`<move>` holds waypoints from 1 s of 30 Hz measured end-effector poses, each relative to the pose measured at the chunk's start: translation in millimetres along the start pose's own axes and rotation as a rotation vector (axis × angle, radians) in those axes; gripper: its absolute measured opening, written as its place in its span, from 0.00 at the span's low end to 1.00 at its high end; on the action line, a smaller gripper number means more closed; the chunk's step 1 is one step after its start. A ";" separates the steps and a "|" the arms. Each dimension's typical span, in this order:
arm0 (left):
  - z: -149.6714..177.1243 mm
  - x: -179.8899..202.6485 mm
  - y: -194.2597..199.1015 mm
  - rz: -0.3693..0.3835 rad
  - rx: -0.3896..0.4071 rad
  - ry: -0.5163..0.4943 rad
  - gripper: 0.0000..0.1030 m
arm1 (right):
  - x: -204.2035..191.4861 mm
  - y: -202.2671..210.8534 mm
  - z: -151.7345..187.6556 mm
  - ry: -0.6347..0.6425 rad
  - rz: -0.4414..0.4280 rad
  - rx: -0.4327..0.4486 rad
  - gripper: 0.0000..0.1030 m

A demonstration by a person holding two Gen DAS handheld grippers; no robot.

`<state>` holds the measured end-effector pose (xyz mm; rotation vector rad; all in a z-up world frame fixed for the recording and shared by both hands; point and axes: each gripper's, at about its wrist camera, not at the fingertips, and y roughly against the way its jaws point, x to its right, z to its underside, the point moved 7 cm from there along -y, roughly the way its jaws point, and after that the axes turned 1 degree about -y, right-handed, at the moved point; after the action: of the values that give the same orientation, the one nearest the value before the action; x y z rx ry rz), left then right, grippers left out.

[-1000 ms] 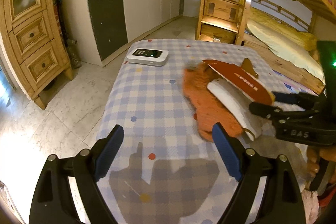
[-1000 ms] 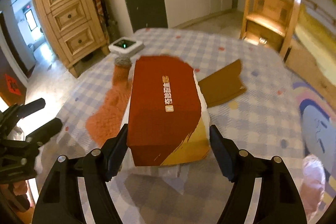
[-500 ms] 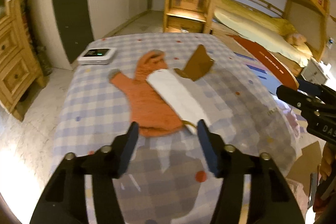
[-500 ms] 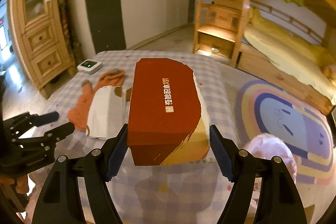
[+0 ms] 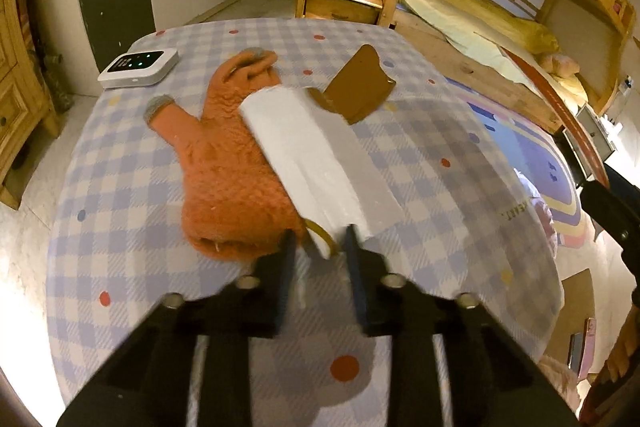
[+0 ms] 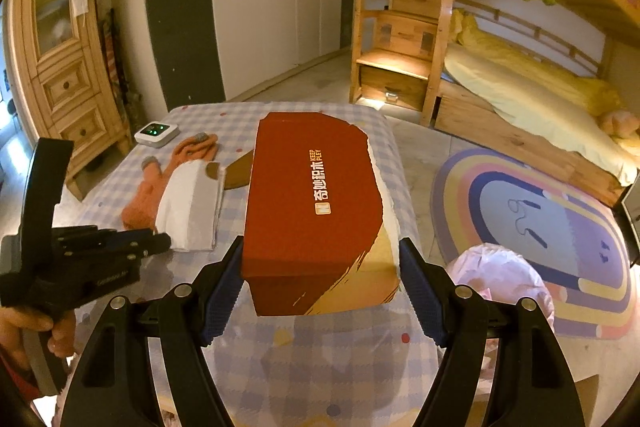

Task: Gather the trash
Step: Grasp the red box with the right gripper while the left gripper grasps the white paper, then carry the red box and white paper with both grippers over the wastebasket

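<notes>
right gripper (image 6: 320,281) grasps the red box (image 6: 312,203); left gripper (image 5: 320,251), jaws closing, pinches the white paper (image 5: 320,163)'s near end. brown cardboard scrap (image 5: 358,87) remains uncollected.

Red and gold box (image 6: 316,203), orange glove (image 5: 228,163), white paper (image 5: 320,163), blue-and-white checked tablecloth with coloured dots (image 5: 120,187)

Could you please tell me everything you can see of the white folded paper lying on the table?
The white folded paper is a long, flat, matte sheet, seemingly tissue, folded lengthwise with soft creases. It lies diagonally on the checked tablecloth, its left edge overlapping the orange glove and its far end touching the brown cardboard scrap. Its near corner sits between the closing jaws of the left gripper; whether the pads already press it is unclear. A yellowish ring shows at that corner.
</notes>
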<state>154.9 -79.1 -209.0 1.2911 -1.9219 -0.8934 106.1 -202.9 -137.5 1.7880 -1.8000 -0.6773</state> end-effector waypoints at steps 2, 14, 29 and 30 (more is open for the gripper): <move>0.3 0.1 4.5 0.012 0.007 -0.003 0.05 | 1.1 3.0 2.1 0.000 0.000 0.002 0.72; -5.9 5.8 96.2 0.051 0.239 -0.076 0.01 | 9.0 23.5 1.7 -0.048 -0.010 0.050 0.72; -9.0 114.0 88.3 0.165 0.240 -0.280 0.01 | 80.8 51.6 33.8 -0.174 0.106 0.052 0.72; -10.7 129.4 85.8 0.183 0.239 -0.308 0.01 | 89.7 54.3 37.8 -0.186 0.123 0.050 0.72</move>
<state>81.1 -178.5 -114.8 1.1339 -2.4068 -0.8259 40.1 -292.3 -128.7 1.6762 -2.0476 -0.7770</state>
